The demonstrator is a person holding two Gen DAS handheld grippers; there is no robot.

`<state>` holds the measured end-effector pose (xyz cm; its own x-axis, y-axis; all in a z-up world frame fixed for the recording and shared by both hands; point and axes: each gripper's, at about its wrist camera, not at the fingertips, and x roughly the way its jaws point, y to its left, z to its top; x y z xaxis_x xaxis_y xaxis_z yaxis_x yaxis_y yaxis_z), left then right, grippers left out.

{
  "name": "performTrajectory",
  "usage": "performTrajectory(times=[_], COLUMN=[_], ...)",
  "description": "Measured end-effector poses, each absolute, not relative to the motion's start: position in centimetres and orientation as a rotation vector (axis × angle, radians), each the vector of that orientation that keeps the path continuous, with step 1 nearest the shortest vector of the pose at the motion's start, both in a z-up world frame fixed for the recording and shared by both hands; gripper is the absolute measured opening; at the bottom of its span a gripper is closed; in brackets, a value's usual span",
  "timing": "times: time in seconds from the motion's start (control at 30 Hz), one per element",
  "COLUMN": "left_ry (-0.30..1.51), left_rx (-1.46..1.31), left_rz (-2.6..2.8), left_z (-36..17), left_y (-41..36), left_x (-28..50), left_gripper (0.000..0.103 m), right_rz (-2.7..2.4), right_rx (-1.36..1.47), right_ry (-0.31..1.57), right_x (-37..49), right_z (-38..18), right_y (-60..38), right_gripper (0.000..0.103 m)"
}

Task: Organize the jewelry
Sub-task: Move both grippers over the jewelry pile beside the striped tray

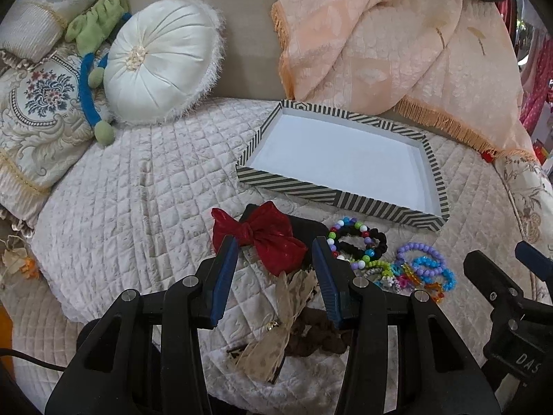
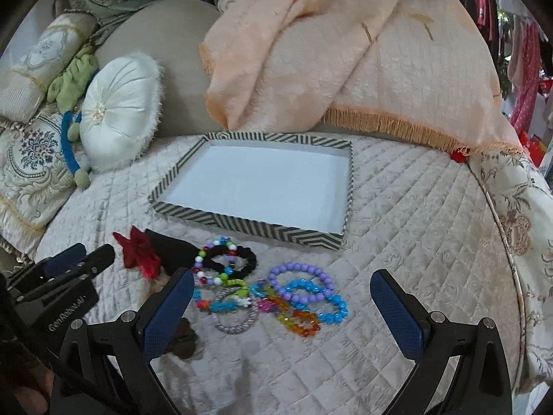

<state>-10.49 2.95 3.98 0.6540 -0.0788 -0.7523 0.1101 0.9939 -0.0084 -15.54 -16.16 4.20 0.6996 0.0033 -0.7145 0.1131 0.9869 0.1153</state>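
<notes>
A striped tray [image 1: 287, 185] [image 2: 242, 223] with a white inside lies on the quilted bed. In front of it lies a pile of jewelry: a red bow [image 1: 266, 238] [image 2: 140, 250], a black scrunchie [image 1: 375, 238] [image 2: 238, 259], a purple bead bracelet [image 1: 420, 254] [image 2: 300, 273], a blue bead bracelet [image 2: 331, 307] and an orange one [image 2: 300, 321]. A beige lace bow [image 1: 280, 325] lies between my left fingers. My left gripper [image 1: 276, 276] is open, just above the bows. My right gripper [image 2: 281, 314] is open wide, above the bracelets.
A round white cushion [image 1: 159, 65] [image 2: 117, 114], patterned pillows [image 1: 34, 117] and a green and blue plush toy [image 1: 93, 52] sit at the left. A peach fringed blanket [image 1: 397, 52] [image 2: 345, 52] is draped behind the tray. The right gripper shows at the left wrist view's right edge [image 1: 511, 304].
</notes>
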Motion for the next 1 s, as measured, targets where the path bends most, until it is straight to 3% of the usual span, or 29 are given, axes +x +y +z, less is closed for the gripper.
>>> performTrajectory(times=[1.0], left_ry=[0.86], left_rx=[0.017], left_rz=[-0.09], left_z=[4.1], left_y=[3.6], left_x=[-11.3], left_gripper=[0.044], right_rz=[-0.029], right_rx=[0.154], right_ry=[0.79], right_x=[-16.0], right_z=[4.6], right_y=[-14.7], right_gripper=[0.102])
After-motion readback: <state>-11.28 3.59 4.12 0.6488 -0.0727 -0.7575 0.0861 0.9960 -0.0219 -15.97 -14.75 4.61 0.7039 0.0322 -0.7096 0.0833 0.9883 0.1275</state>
